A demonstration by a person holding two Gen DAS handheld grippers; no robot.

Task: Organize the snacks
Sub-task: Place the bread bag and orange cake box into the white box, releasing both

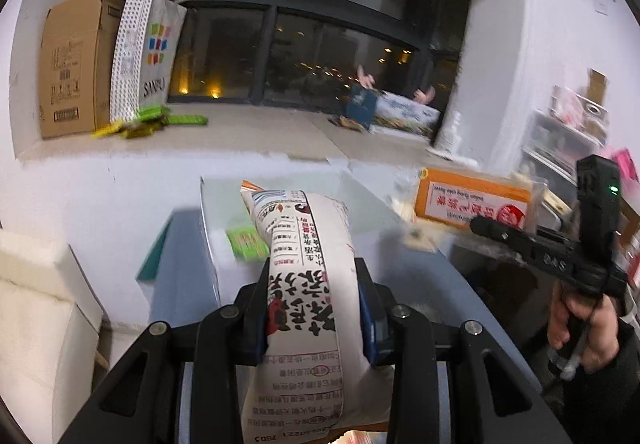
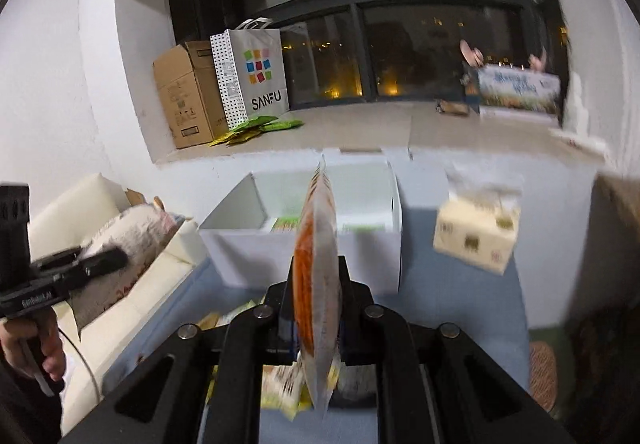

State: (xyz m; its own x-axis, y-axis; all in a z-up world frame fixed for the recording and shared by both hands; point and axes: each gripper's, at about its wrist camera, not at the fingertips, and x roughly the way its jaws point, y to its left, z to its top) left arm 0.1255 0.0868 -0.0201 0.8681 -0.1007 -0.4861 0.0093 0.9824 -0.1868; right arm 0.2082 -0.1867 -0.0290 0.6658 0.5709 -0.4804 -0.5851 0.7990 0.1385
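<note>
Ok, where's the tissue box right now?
In the right wrist view, the tissue box sits on the blue table, right of the white bin, below the windowsill.

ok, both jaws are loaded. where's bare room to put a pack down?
Free: the blue tabletop between the white box and the tissue box; also the windowsill between the green packets and the printed box. Crowded: below the right gripper, where snack packs pile up. The white box already holds green packs.
</note>
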